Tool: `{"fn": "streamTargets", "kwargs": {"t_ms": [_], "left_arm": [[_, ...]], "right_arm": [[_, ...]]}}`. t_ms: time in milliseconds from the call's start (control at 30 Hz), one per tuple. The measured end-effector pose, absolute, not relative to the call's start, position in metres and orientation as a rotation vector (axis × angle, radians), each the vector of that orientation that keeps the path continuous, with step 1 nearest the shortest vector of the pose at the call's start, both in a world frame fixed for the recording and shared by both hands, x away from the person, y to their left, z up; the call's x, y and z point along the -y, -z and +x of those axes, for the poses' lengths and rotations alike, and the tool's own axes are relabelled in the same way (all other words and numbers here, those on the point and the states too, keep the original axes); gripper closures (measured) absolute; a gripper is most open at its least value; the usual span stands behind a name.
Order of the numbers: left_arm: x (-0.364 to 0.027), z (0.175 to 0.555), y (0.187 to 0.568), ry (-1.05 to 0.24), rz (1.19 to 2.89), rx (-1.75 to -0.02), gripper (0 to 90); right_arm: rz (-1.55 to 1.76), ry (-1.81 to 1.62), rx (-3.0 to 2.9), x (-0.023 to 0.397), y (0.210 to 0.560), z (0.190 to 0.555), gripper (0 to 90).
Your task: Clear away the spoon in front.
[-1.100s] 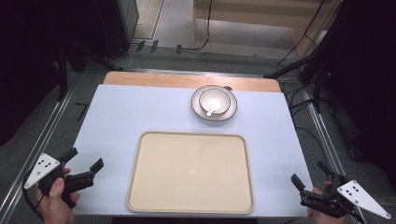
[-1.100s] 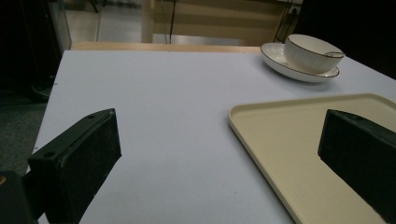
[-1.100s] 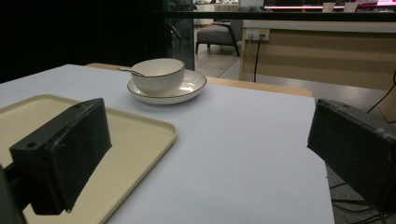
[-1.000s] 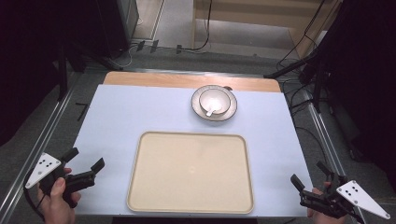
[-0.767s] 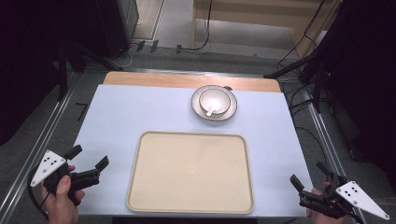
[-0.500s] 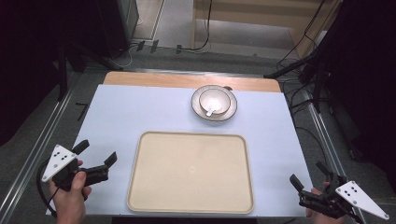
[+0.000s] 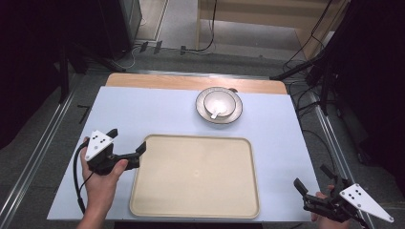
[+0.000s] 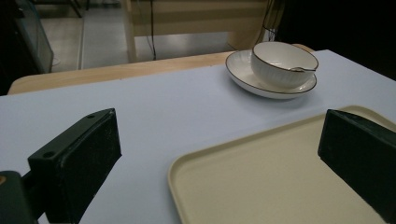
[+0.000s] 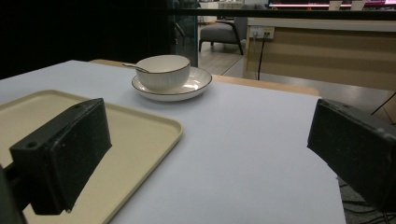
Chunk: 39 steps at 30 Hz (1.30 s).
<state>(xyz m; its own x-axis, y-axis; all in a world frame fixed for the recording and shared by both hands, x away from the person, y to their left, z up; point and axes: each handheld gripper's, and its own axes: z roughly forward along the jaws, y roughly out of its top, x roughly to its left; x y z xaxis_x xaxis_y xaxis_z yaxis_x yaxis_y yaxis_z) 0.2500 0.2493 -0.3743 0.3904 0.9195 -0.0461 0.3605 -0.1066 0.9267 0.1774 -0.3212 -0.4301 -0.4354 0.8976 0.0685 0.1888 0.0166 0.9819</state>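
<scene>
Left tongs (image 7: pixel 127 144) gaping at tray (image 7: pixel 196 177) corner; right tongs (image 7: pixel 311 177) gaping, near table edge.

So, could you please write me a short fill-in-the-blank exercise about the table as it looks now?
1. The bowl stands on a ____.
2. A ____ rests inside the bowl.
3. The jaws of the left gripper are ____ and hold nothing.
4. The gripper close to the left edge of the tray is the ____ one.

Missing words: saucer; spoon; open; left
</scene>
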Motion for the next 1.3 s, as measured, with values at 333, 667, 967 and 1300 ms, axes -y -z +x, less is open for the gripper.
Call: {"fn": "streamTargets", "kwargs": {"t_ms": [333, 667, 967, 1300], "left_arm": [[-0.212, 0.274, 0.366, -0.714, 1.704, -1.101, 2.0], [-0.184, 0.294, 0.365, -0.673, 1.718, -1.080, 4.4], [-0.161, 0.311, 0.368, -0.655, 1.745, -1.066, 7.3], [-0.140, 0.323, 0.368, -0.648, 1.748, -1.055, 12.0]], "right_arm": [[1.117, -1.471, -1.682, 0.321, 0.430, 0.178, 0.0], [1.107, -1.471, -1.695, 0.318, 0.431, 0.178, 0.0], [1.107, -1.467, -1.700, 0.317, 0.431, 0.179, 0.0], [1.105, -1.466, -1.700, 0.316, 0.431, 0.179, 0.0]]}}
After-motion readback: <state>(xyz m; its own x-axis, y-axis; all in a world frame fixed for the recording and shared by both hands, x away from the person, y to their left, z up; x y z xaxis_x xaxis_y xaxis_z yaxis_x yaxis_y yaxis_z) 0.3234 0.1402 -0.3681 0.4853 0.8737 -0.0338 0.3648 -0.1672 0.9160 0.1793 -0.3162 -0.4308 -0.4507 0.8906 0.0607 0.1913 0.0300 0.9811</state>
